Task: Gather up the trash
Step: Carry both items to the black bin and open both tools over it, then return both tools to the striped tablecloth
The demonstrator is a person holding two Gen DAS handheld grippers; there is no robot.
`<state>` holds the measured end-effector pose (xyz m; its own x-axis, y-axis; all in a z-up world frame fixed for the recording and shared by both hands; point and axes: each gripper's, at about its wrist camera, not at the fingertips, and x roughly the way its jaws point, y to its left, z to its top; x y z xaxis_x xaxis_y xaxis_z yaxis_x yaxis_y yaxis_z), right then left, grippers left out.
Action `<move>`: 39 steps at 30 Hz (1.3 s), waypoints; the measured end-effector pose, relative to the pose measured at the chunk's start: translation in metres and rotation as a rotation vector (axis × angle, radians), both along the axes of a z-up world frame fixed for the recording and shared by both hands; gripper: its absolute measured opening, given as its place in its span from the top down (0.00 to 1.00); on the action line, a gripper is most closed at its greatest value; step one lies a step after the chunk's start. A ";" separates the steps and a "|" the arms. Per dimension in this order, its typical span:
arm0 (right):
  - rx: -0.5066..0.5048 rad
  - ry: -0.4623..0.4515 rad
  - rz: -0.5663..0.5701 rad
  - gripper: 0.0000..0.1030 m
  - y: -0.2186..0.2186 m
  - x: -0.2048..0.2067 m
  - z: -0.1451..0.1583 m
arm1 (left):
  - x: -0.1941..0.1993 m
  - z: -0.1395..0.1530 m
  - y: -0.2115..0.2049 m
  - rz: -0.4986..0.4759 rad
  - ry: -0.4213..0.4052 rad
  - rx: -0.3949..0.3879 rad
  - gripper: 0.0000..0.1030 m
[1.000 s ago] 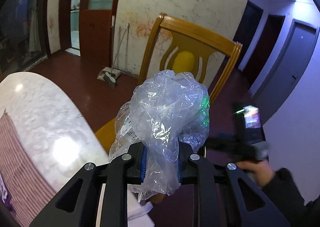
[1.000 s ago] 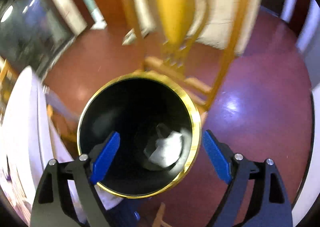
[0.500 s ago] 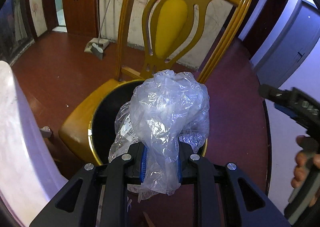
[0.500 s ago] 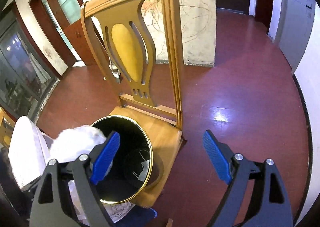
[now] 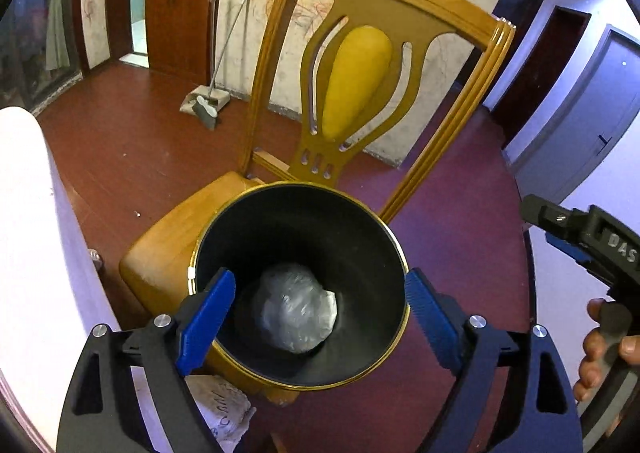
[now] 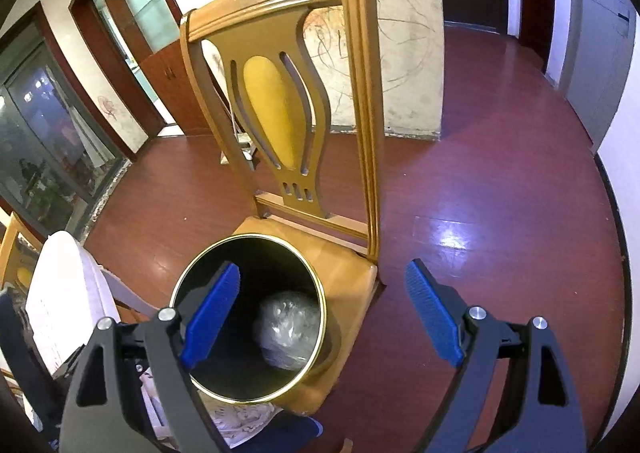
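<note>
both tongs stand wide and hold nothing. left gripper [image 5: 318, 307] hangs over the bin [image 5: 304, 375], its blue pads [image 5: 206, 317] spread to either side of the bin's mouth; its jaws have just been opening, and nothing is between them at pad level. the bag [image 5: 296, 319], a crumpled ball of clear plastic, lies at the bottom of the bin, a little toward the side away from the table [image 5: 28, 237]. right gripper [image 6: 322, 317] is wide too, with its left pad over the bin's mouth and its right pad over bare floor [image 6: 500, 181] beyond the chair's edge.

the bin is black inside with a gold rim and stands on the seat of the chair [image 5: 360, 65], near the seat's front edge, the tall carved back rising behind it. in the left wrist view the right gripper shows at the right edge, a hand [image 5: 604, 349] wrapped round its handle. the white table fills the left side, its edge close to the chair. a crumpled white paper [image 5: 224, 409] lies below the bin's near rim; what it rests on cannot be told. a broom [image 5: 210, 109] and dustpan lean at the scribbled wall.
</note>
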<state>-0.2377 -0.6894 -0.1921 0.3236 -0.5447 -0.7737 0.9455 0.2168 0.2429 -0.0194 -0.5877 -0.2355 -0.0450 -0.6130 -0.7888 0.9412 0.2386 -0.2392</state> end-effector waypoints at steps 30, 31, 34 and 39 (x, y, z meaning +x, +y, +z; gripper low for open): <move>-0.269 -0.271 0.745 0.17 0.220 0.203 0.141 | 0.114 0.197 0.380 0.743 -0.439 -0.318 0.06; -0.280 -0.285 0.778 0.17 0.232 0.209 0.148 | 0.114 0.203 0.402 0.786 -0.473 -0.317 0.06; -0.304 -0.331 0.890 0.17 0.269 0.226 0.167 | 0.115 0.221 0.459 0.905 -0.564 -0.290 0.06; -0.336 -0.373 1.045 0.17 0.321 0.252 0.187 | 0.120 0.239 0.539 1.071 -0.650 -0.242 0.06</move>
